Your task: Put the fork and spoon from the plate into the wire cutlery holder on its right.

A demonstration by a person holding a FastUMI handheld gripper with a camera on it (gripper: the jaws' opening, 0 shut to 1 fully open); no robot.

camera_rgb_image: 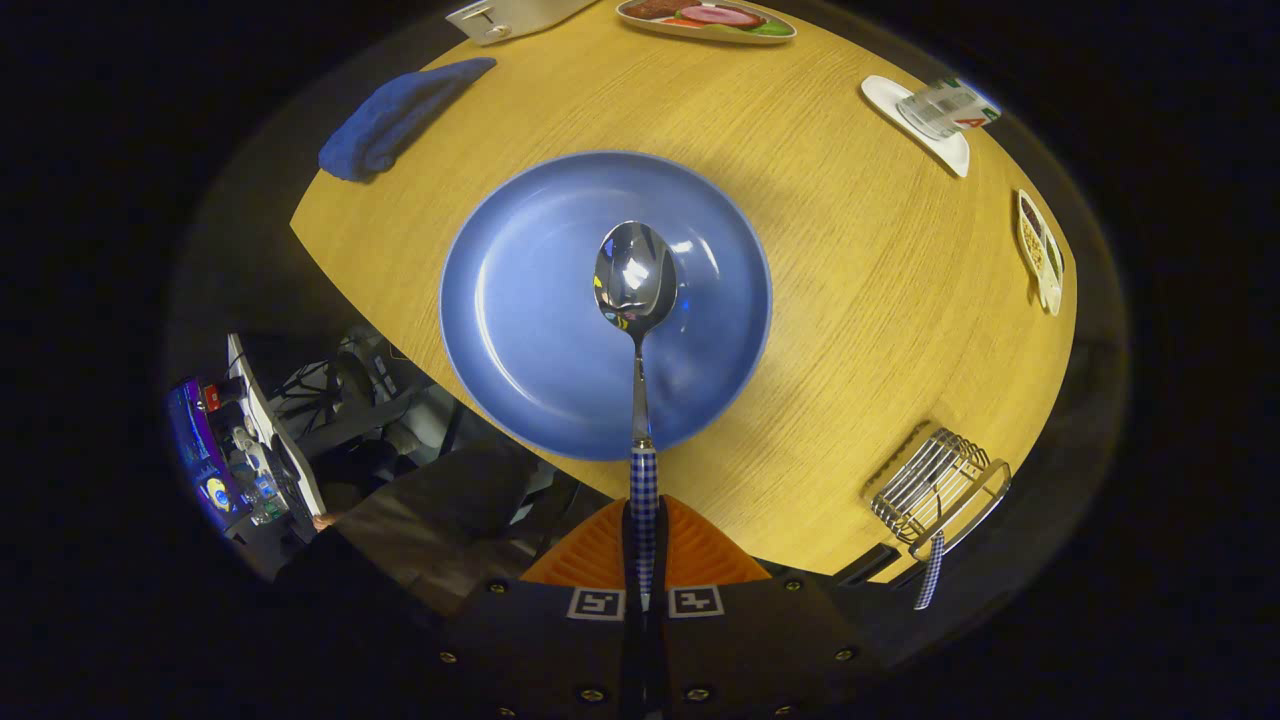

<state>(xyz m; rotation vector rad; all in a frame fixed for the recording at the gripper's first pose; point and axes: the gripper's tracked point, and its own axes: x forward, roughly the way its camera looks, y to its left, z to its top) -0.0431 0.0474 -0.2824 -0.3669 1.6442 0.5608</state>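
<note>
The gripper (645, 560) looks steeply down over the near edge of the round wooden counter (860, 300), its two fingers drawn close together and clamped on the blue-and-white checked handle of a shiny metal spoon (637, 290). The handle runs straight up between the fingers, and the polished bowl of the spoon stands out ahead of them, over the middle of the round blue plate (520, 300); whether the bowl touches the plate cannot be told. The plate lies flat on the counter just beyond the fingers.

To the right of the plate, near the counter's edge, sits the silver wire cutlery holder (935, 485), seen from above. A second utensil with a checked handle (930, 572) rests in it, its handle sticking out toward the counter's rim; its head is hidden by the wires.

Farther off, a folded dark blue cloth (395, 120) lies beyond the plate to the left, and a white dish with a clear cup (940, 110) sits well off to the right.
</note>
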